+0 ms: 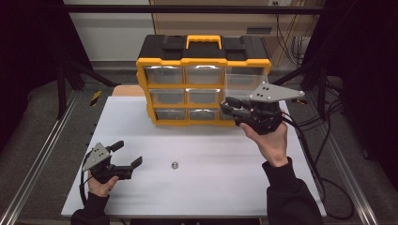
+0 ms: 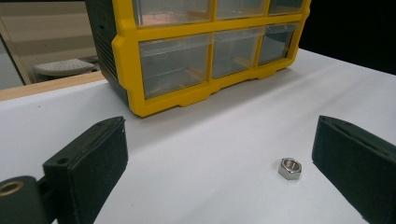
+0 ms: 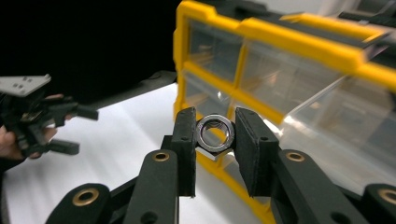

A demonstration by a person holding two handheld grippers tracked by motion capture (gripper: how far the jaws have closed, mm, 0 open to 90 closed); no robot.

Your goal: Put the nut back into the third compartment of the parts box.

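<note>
Held nut (image 3: 214,132): a steel hex nut clamped between the two black pads of the right gripper (image 3: 215,140), bore facing the camera, flats against the pads so it cannot roll out.
Right gripper (image 1: 228,107): closed down onto the nut, raised off the table and aimed at the right column of the drawer cabinet, seemingly to carry the nut to a drawer.
Open drawer (image 1: 246,78): a clear drawer at the top right, pulled out toward the right gripper and just above and beyond its tips; probably left out to take the nut.
Drawer cabinet (image 1: 203,62): yellow frame, black top, three rows of clear drawers, standing at the far edge of the white table (image 1: 197,187), directly ahead of the right gripper.
Loose nut (image 2: 290,168): lies flat on the table between the left gripper's jaws, nearer one of them, untouched.
Left gripper (image 1: 126,154): jaws wide apart, holding nothing, low over the table and pointed at the loose nut, as if waiting its turn.
</note>
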